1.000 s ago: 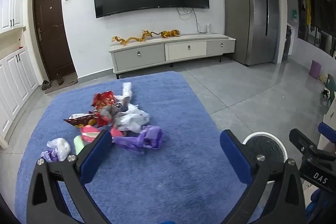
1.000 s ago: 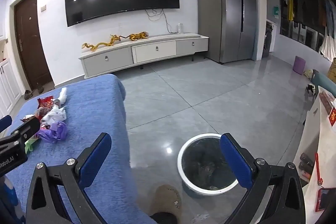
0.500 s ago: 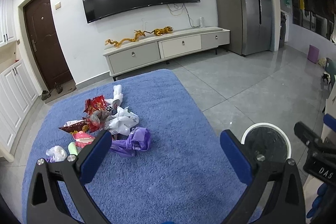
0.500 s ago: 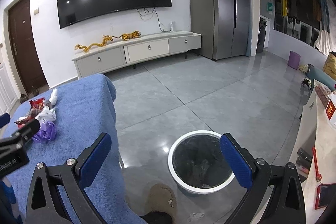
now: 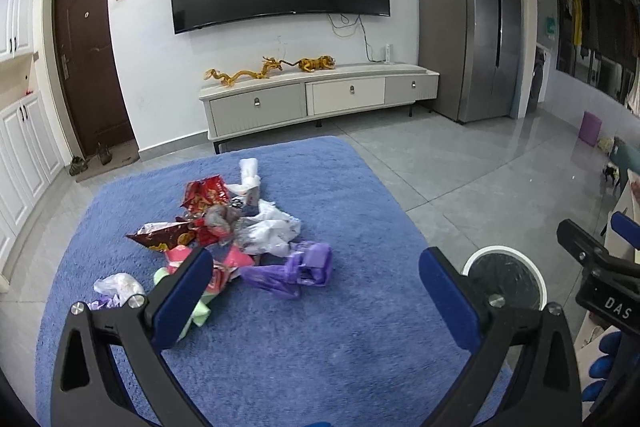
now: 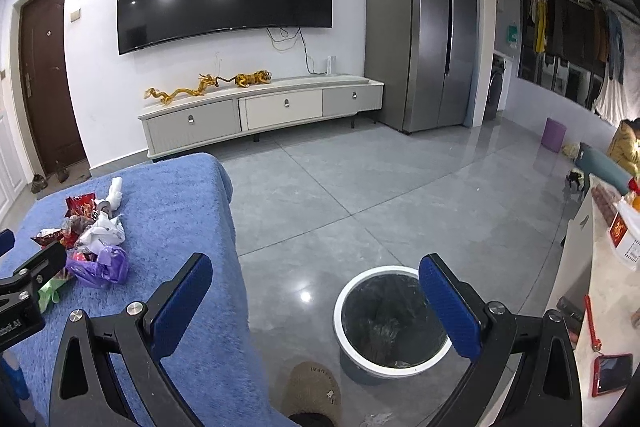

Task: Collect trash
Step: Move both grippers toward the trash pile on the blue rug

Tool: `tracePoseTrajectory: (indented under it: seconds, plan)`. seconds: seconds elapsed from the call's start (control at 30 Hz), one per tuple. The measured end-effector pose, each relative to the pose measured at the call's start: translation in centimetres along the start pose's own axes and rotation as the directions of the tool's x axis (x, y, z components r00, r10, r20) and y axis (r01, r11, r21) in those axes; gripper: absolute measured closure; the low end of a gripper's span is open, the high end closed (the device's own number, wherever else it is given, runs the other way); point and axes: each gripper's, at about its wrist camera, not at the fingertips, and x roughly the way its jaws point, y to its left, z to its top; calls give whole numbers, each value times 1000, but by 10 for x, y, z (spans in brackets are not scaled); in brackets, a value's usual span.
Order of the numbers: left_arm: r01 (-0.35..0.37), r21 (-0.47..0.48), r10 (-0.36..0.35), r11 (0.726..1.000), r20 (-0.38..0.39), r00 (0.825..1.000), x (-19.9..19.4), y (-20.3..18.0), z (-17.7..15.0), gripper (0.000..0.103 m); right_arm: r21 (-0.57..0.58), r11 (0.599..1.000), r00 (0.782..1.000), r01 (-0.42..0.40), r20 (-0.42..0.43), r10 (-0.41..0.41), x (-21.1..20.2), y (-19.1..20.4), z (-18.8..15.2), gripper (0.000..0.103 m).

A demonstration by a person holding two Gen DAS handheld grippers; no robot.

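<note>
Trash pile on the blue desk, bin on the floor.

The left gripper (image 5: pixel 316 291) hangs above the blue fuzzy desk (image 5: pixel 360 211) with its jaws spread wide and nothing in them. The trash pile (image 5: pixel 236 239) sits on the desk just past the left jaw: red snack wrappers (image 5: pixel 204 195), a white plastic bag (image 5: pixel 272 231), a purple bag (image 5: pixel 308 263). The right gripper (image 6: pixel 316 291) is over the gray floor beside the desk, jaws wide apart too, holding nothing. The round bin (image 6: pixel 392 319) with a white rim stands on the floor below its right jaw.
</note>
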Motion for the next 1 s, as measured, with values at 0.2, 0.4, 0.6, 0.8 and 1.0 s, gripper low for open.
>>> tracePoseTrajectory:
  seconds: [0.2, 0.4, 0.6, 0.8, 1.0]
  plan:
    - [34, -56, -34, 998, 1, 999, -8, 45, 4, 0, -4, 1000, 1000, -1, -4, 1, -1, 24, 7, 0]
    - [48, -78, -48, 996, 6, 999, -10, 71, 2, 0, -36, 999, 1000, 11, -1, -11, -4, 46, 14, 0]
    - [62, -97, -62, 993, -3, 998, -8, 92, -1, 0, -78, 997, 1000, 7, -5, -8, -4, 66, 15, 0]
    - [58, -127, -61, 990, -20, 998, -6, 119, -5, 0, -128, 991, 999, -35, -11, 34, -2, 86, 15, 0]
    - [-24, -172, 21, 985, -18, 1000, -14, 168, -12, 0, -166, 972, 986, -166, -45, 161, 7, 110, 12, 0]
